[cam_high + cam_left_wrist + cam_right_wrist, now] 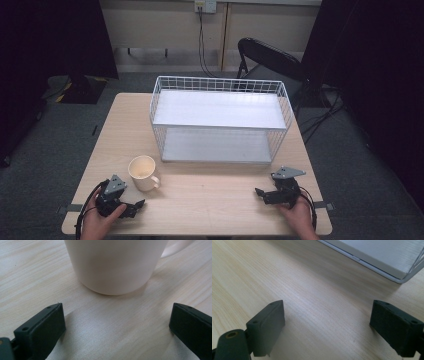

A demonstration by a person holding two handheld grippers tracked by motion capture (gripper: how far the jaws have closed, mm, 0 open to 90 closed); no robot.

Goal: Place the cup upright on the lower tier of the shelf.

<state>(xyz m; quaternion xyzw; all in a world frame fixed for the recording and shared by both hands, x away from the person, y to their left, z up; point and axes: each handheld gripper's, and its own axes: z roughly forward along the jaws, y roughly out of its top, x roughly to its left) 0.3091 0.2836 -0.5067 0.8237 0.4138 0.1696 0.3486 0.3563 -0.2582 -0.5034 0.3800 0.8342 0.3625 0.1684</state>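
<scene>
A cream mug (pixel 144 172) stands upright on the wooden table (pixel 210 205) near the front left, its handle turned to the right. My left gripper (pixel 135 206) rests just in front of it, held by a hand. In the left gripper view the mug (pixel 115 265) is close ahead, and the left gripper (pixel 117 315) is open with bare table between its jaws. My right gripper (pixel 261 194) lies near the front right, pointing left. In the right gripper view the right gripper (pixel 328 310) is open over bare wood.
A white wire rack (pixel 220 120) with two shelves stands across the middle of the table; its lower corner (pixel 387 262) lies ahead of the right gripper. A black folding chair (pixel 270 57) stands behind the table. Grey carpet surrounds it.
</scene>
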